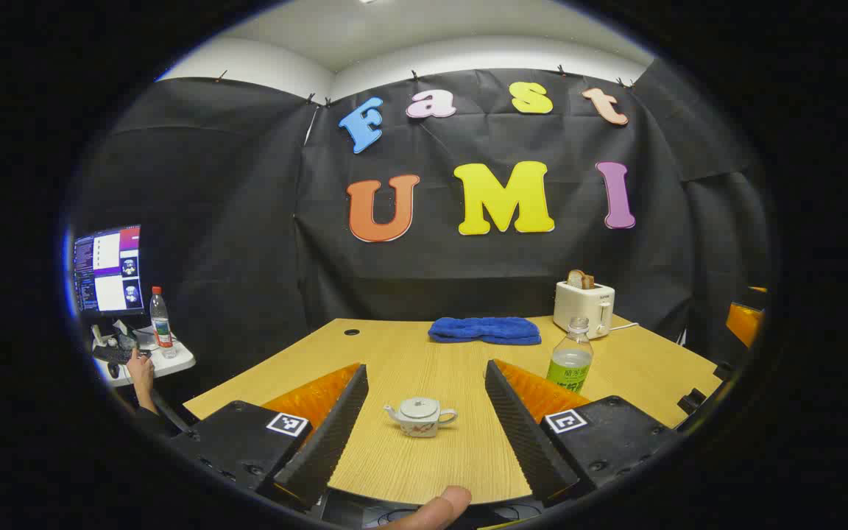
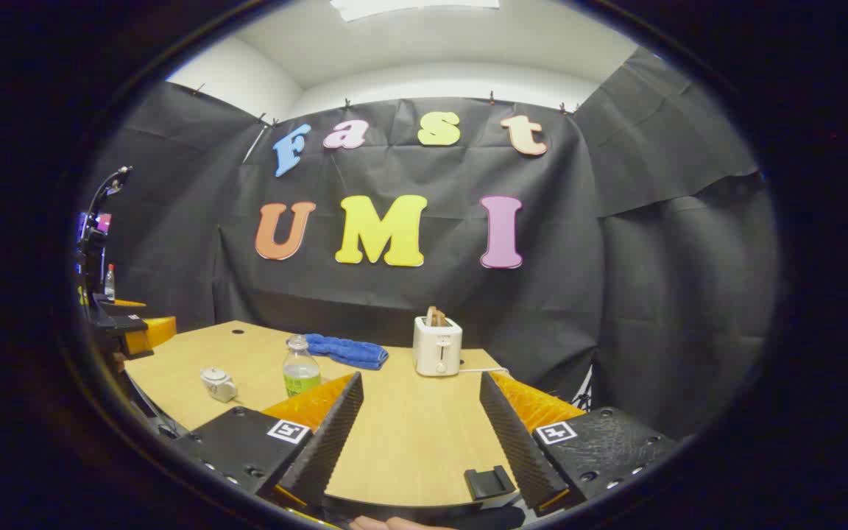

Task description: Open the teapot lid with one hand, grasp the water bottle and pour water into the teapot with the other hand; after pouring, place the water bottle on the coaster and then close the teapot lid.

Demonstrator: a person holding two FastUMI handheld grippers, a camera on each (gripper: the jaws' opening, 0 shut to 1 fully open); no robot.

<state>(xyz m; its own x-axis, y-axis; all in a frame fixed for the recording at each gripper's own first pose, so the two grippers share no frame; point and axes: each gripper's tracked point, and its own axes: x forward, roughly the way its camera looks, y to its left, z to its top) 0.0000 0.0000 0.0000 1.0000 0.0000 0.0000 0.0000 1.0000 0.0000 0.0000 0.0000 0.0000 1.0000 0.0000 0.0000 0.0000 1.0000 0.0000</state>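
Left gripper view: the left gripper hangs above the near edge of the wooden table, its jaws wide apart and holding nothing. The teapot, small and white with its lid seated on top, stands on the table and appears in the gap between the two fingers, apart from both. The water bottle, clear with a green label and no cap visible, stands upright behind and to the right of the teapot, partly hidden by the right-hand finger. Farther back from the teapot lies a folded blue towel; to the right of the towel stands a white toaster with a slice of bread in its slot. Far to the left of the teapot, off the table, a person's hand rests at a small side desk carrying a monitor and another bottle.

Right gripper view: the right gripper also hangs over the near table edge, jaws wide apart and empty. The teapot stands well to the left of this gripper, with the water bottle just to the right of the teapot and apart from it. The towel lies behind the bottle, and the toaster stands to the towel's right. A small black clip sits at the table's near edge beside the right-hand finger.
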